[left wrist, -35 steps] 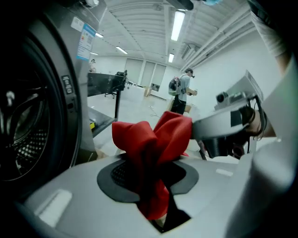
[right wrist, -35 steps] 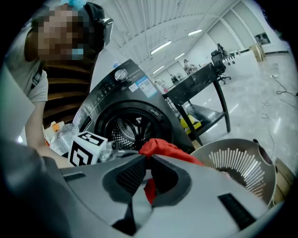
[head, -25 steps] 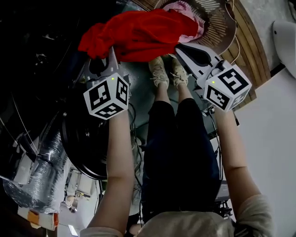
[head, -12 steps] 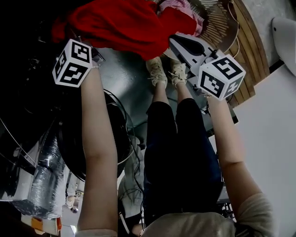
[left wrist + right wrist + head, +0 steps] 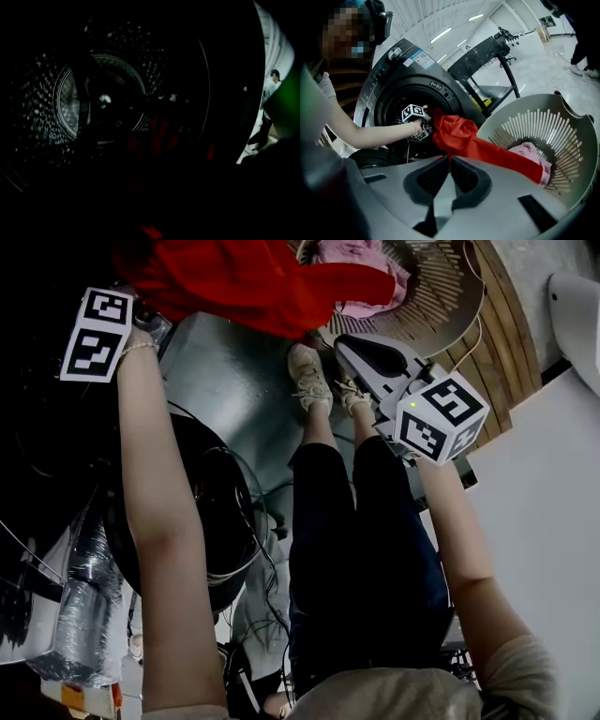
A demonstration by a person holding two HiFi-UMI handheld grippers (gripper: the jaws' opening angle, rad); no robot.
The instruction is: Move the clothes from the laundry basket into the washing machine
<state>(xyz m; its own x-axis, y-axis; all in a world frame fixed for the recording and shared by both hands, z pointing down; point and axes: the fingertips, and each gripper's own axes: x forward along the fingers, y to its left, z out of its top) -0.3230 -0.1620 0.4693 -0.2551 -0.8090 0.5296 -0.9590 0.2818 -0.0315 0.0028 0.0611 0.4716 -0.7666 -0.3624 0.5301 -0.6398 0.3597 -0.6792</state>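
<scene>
Head view: a crumpled red cloth [image 5: 253,282] stretches from the left gripper [image 5: 150,322] to the slatted round basket [image 5: 450,296].

Left gripper view: inside the dimpled metal drum [image 5: 42,122], its jaws have just been opening and seem loosed from the cloth.

Right gripper view: the right gripper [image 5: 450,158] is clenched and empty.

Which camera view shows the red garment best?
The right gripper view: the red garment shows almost whole, stretched from the washing machine to the laundry basket. The head view cuts it off at the top edge. The left gripper view gives only dim red patches in the dark drum.
</scene>
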